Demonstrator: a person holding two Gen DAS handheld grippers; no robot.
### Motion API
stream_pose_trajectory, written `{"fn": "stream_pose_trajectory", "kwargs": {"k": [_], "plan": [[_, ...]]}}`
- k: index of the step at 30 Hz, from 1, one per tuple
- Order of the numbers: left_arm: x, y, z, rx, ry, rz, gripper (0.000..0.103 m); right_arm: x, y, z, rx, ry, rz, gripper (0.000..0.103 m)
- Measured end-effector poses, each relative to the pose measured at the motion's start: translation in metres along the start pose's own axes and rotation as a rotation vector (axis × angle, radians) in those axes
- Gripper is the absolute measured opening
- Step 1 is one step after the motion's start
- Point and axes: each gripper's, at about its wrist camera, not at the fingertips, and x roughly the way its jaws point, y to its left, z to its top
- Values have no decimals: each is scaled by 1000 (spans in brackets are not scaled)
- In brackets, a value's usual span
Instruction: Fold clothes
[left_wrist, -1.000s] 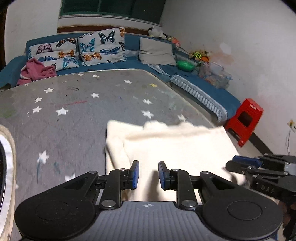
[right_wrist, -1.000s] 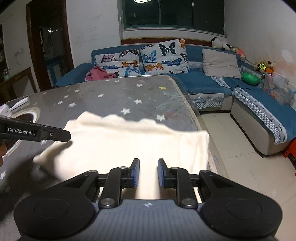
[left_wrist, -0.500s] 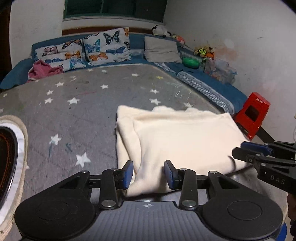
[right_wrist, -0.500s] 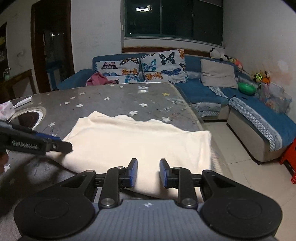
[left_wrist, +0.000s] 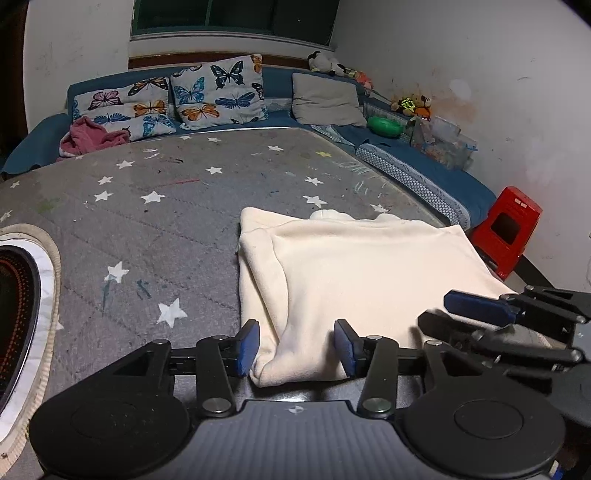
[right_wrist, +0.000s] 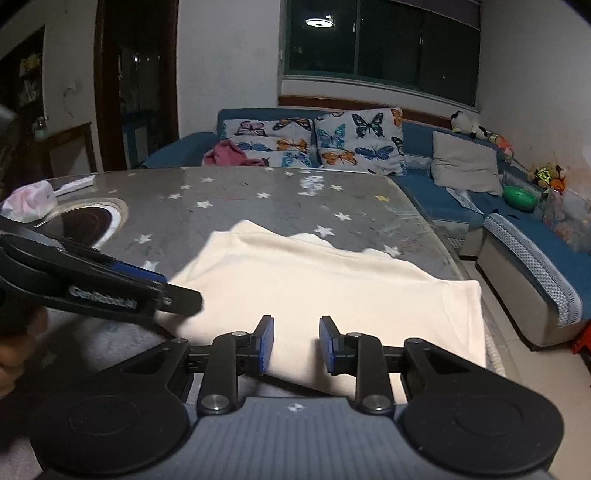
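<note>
A folded cream garment (left_wrist: 362, 280) lies flat at centre frame on a starred table (left_wrist: 155, 206), long axis running left to right. The left gripper (left_wrist: 297, 347) and right gripper (right_wrist: 295, 341) are both released, fingers apart at its near edge.

Indoor artificial light, moderately dim; window dark. A round ceiling lamp shows as a reflection in the window pane (right_wrist: 320, 22). Pale glare patch on the glossy counter (right_wrist: 312, 183) in the right wrist view. Cream garment (left_wrist: 369, 266) is the brightest surface, near overexposed, little texture. Strong fisheye bending: counter edge and walls curve, corners vignette to black. Motion blur on the right claw (left_wrist: 458, 317) in the left wrist view and on the left claw (right_wrist: 177, 291) in the right wrist view. Background soft, slightly noisy.
</note>
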Motion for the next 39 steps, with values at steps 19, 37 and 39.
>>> {"fn": "stream_pose_trajectory", "kwargs": {"k": [19,37,39], "plan": [[-49,-5,-22,32,-49,61,93,-26,11,-13,92,22,-66,69],[-82,-12,-60,52,-74,113,103,-55,25,-38,183,28,-120,94],[-83,-13,-64,50,-70,125,103,-57,25,-40,193,28,-125,94]]}}
